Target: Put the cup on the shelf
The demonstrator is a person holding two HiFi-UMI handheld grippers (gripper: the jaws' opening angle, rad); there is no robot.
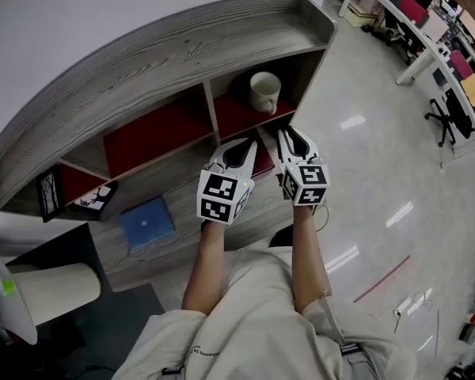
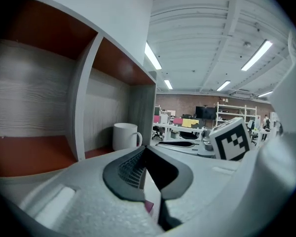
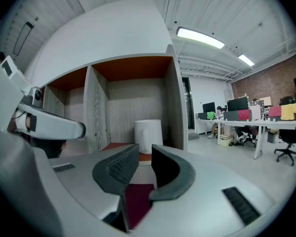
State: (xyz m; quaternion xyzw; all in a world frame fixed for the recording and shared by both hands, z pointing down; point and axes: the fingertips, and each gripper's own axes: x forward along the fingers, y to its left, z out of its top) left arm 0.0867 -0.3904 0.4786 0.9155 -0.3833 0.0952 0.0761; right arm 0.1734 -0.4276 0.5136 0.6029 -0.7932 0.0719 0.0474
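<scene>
Shelf (image 1: 182,42): a grey wood-grain unit with red-floored compartments. The cup already stands inside it, so the placing looks done. By that reading the step in hand is the end of the task, with only clearing away left.

Left gripper (image 1: 241,150): it hovers just in front of the shelf's front edge, below the right-hand compartment. Its own view shows its jaws meeting at the tips with nothing between them. It holds nothing and is apart from the cup.

Right gripper (image 1: 289,139): it is beside the left one, near the shelf's right end. Its jaws stand a narrow gap apart and are empty, and the cup shows beyond them, untouched. The next move probably calls for both grippers to draw straight back from the front edge, keeping clear of the compartment walls and the cup.

Cup (image 1: 264,91): a white mug in the right-hand compartment of the upper row, about mid-floor and clear of the divider and the end wall. It stands upright with its long axis vertical and its mouth up.

Cup handle (image 2: 138,138): from the head view it appears to point toward the compartment's open front. The right gripper view does not show it.
</scene>
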